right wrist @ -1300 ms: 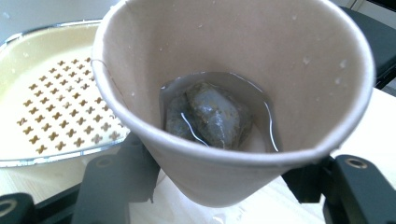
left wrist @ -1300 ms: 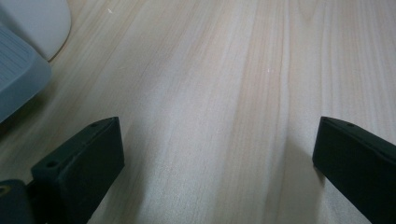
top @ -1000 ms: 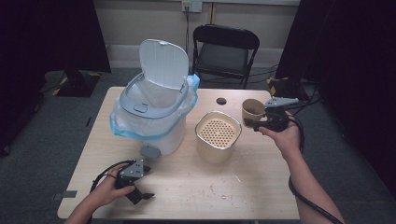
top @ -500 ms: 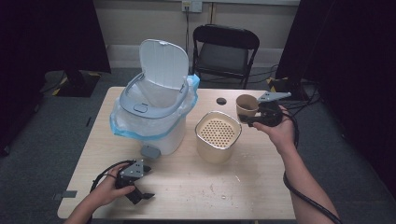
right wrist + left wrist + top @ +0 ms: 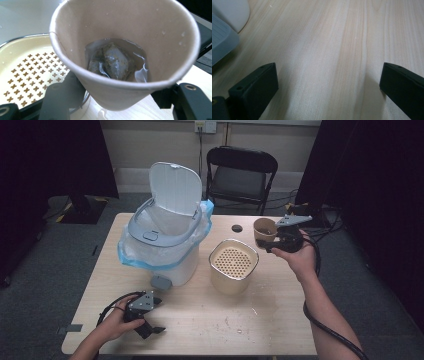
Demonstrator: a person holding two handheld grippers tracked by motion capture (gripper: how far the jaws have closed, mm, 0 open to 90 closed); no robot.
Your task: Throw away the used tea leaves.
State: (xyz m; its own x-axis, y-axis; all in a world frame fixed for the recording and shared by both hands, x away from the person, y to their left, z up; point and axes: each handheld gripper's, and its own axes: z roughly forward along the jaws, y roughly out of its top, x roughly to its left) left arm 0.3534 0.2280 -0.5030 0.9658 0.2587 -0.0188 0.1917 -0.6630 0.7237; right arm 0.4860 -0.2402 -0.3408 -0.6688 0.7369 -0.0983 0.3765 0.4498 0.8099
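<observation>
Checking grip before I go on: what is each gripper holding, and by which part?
The right gripper clamps the paper cup by its lower side wall, tea bag inside. The left gripper is open over the table, holding nothing.

- Left gripper: black body, grey 3-cornered plate, looping black cable.
- Right gripper: 2 black jaws, each with a screw hole; grey plate, black cable.
- Forearms bare.
</observation>
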